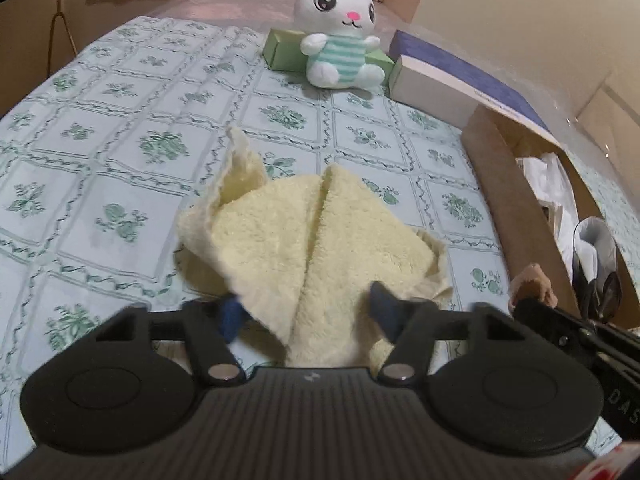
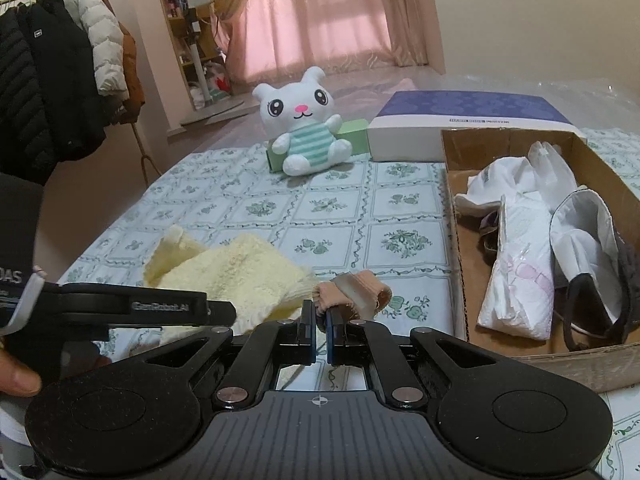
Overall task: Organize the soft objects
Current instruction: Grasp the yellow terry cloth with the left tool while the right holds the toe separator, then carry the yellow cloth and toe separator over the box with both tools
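A cream terry towel (image 1: 304, 236) lies crumpled on the floral tablecloth (image 1: 120, 160), bunched between the fingers of my left gripper (image 1: 306, 312), whose jaws stand apart around it. The towel also shows in the right wrist view (image 2: 240, 276). My right gripper (image 2: 319, 328) is shut on a small beige sock (image 2: 352, 288) held just above the cloth, left of the cardboard box (image 2: 456, 240). A white plush bunny (image 1: 340, 28) in a striped shirt sits at the far edge; it also shows in the right wrist view (image 2: 304, 124).
The cardboard box (image 1: 504, 184) at the right holds white plastic bags (image 2: 520, 264) and dark fabric (image 2: 592, 304). A purple-lidded box (image 2: 468, 120) and a green box (image 1: 284, 48) stand behind the bunny. A coat rack (image 2: 56, 64) stands off the table's left.
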Available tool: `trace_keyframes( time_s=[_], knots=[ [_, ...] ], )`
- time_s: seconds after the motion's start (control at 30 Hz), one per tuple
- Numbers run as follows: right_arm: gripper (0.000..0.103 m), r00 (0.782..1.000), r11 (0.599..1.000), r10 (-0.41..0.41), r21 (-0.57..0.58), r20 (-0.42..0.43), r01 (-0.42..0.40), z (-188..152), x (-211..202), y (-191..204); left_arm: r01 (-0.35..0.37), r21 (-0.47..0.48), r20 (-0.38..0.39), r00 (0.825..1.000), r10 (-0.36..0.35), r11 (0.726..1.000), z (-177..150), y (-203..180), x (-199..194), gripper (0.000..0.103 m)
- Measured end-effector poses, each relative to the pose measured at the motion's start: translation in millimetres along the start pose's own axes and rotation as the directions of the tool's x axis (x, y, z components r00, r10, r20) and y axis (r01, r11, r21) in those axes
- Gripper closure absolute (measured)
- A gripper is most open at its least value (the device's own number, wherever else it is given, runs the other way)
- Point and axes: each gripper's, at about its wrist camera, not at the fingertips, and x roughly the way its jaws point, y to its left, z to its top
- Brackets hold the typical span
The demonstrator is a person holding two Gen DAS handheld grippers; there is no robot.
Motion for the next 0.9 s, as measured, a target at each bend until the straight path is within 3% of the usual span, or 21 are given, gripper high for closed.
trace_keyframes(
  time_s=[0.07, 0.17, 0.63, 0.9],
  knots=[
    [0.098, 1.0, 1.0, 0.001, 0.0, -0.004, -0.001, -0.8, -0.7, -1.2, 0.009, 0.025, 0.002, 1.0, -0.009, 1.0, -0.7, -4.1, 1.1, 0.078],
    [0.098, 1.0, 1.0, 0.004, 0.004, -0.006, -0.004, -2.0, -4.8, -1.5, 0.008, 0.061, 0.022, 1.0, -0.009, 0.998, -1.9, -9.0, -4.9, 0.083],
    [0.098, 0.998, 0.998, 0.045, 0.042, 0.041, -0.047, 1.9, -61.1, -3.8, 0.018, 0.183, 0.13, 0.991, -0.043, 0.983, -14.2, -33.0, -95.1, 0.087],
    [0.098, 0.996, 0.998, 0.045, 0.048, 0.077, -0.049, 0.4, -100.2, -9.9, 0.043, 0.212, 0.149, 0.986, -0.076, 0.976, -22.1, -53.7, -135.6, 0.087]
  ],
)
